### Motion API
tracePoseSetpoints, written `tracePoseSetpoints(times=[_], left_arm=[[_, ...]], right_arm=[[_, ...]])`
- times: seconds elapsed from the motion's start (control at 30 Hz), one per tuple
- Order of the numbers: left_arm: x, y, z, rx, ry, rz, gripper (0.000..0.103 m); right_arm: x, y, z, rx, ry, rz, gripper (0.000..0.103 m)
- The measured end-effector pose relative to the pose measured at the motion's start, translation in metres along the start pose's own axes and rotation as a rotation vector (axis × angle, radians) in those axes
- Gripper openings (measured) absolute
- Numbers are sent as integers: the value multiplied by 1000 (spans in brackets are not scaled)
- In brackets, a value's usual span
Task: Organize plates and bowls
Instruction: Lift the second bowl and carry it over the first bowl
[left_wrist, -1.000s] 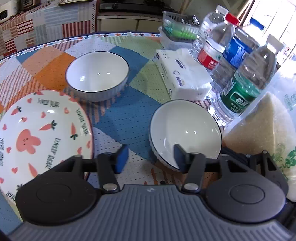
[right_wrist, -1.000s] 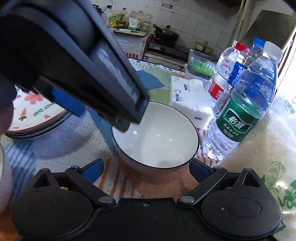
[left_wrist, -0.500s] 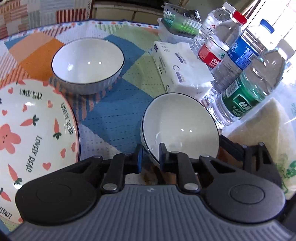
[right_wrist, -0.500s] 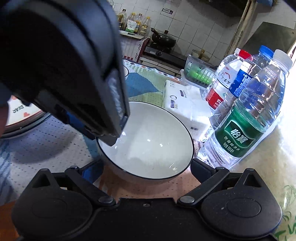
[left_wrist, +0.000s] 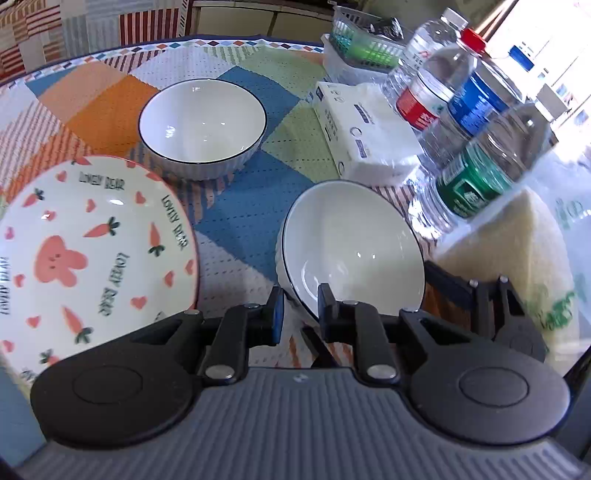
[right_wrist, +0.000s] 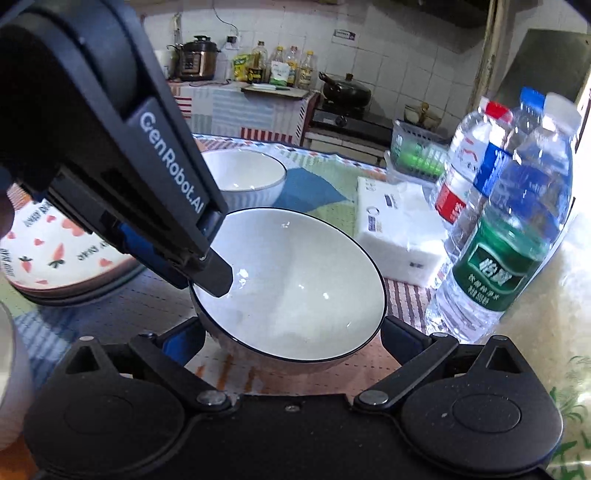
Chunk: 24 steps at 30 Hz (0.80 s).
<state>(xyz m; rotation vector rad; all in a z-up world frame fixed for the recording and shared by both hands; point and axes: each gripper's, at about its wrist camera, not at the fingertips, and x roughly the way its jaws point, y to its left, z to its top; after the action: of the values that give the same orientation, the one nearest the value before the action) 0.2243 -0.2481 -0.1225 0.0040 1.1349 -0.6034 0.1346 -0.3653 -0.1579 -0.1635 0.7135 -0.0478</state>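
Left tongs (left_wrist: 300, 312) were pinched on the near bowl (left_wrist: 354, 247)'s rim, bowl tilted off the table (left_wrist: 251, 206) — right tongs (right_wrist: 291, 332) wide open, empty; lift slowly, keep it clear of the bottles (left_wrist: 476, 177).

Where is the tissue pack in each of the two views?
Left wrist: tissue pack lies upper right of centre, behind the near bowl.
Right wrist: tissue pack lies right of centre, beyond the same bowl.
Shared landmark: green-label bottle beside it.
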Motion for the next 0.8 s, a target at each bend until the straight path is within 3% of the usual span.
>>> tracePoseSetpoints(times=[0.27,0.8], left_arm=[[-52,-8,-18,45,-17,59,17],[-137,14,-61,13,-27,43,17]], right_arm=[[-38,18,7,-45,-54,27,103],[-114,56,21,-133,-90,75,103]])
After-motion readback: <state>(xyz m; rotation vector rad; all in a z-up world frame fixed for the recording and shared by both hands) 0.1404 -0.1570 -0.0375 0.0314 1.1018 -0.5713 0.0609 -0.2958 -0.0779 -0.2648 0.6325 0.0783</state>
